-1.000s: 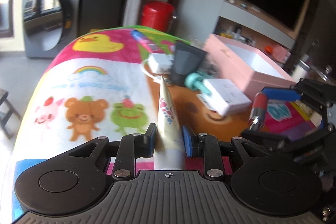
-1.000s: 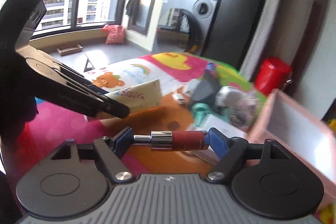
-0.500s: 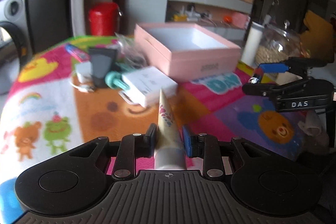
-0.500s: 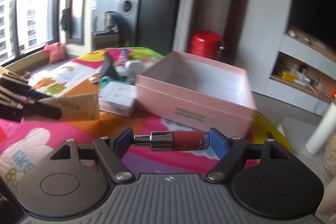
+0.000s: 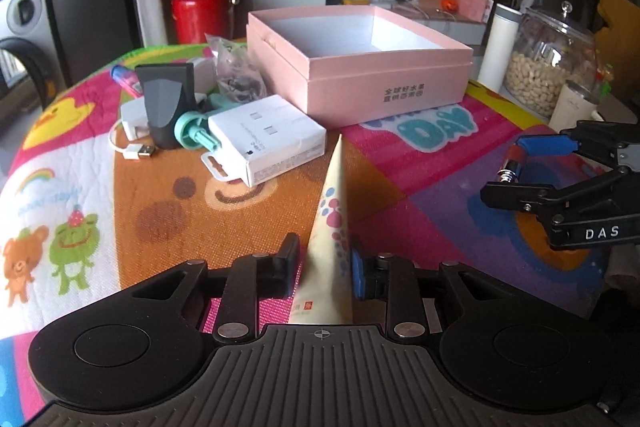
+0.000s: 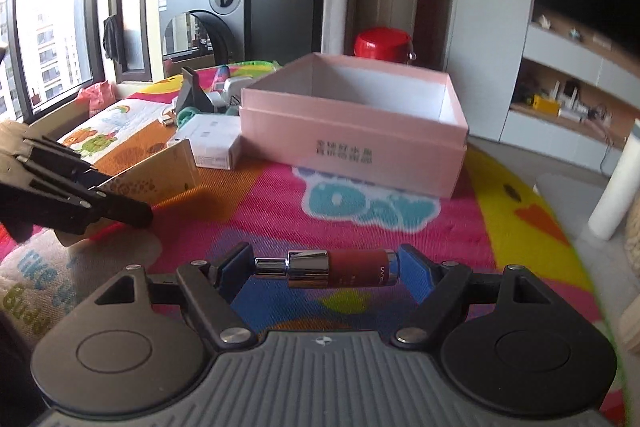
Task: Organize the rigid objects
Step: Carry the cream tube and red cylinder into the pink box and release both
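A: Now, where's the pink box point(image 6: 352, 131)?
B: At twelve o'clock from your right tool point(image 6: 324, 267), which clamps the lipstick point(image 6: 340, 267) endwise, crosswise; your left tool point(image 5: 324, 263) grips a tube point(image 5: 332, 219).

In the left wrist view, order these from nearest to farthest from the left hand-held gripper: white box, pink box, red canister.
1. White box, on the mat, ahead and slightly left.
2. Pink box, behind it, centre.
3. Red canister, beyond the mat, back left.
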